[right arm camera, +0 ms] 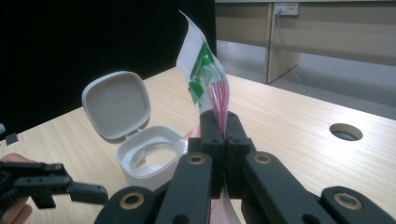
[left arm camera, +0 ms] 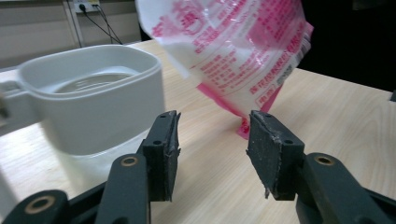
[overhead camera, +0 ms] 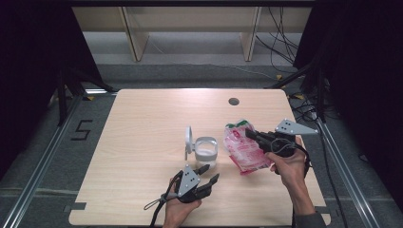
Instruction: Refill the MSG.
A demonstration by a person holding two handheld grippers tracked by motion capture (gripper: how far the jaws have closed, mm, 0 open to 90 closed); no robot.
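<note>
Both tools are matte black, built of jointed bars pinned with brass-coloured rivets. The left gripper [left arm camera: 212, 140] ends in flat, square fingers [left arm camera: 275, 149] whose pads are chipped along the edges. A grey three-cornered plate dotted with small holes tops each tool. A black cable loops from the left one. The right gripper [right arm camera: 223, 135] matches it. A grey sleeve [overhead camera: 311, 219] covers the right forearm.

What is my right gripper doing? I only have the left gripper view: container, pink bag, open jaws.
Observer: The right gripper is shut on the pink bag, near its top edge.
Operator: Is the container's lid off?
Observer: It is hinged and stands open, upright at the container, the lid on its left in the high view.
Operator: Where does my left gripper sit?
Observer: The left gripper sits just in front of the container, not touching it.
</note>
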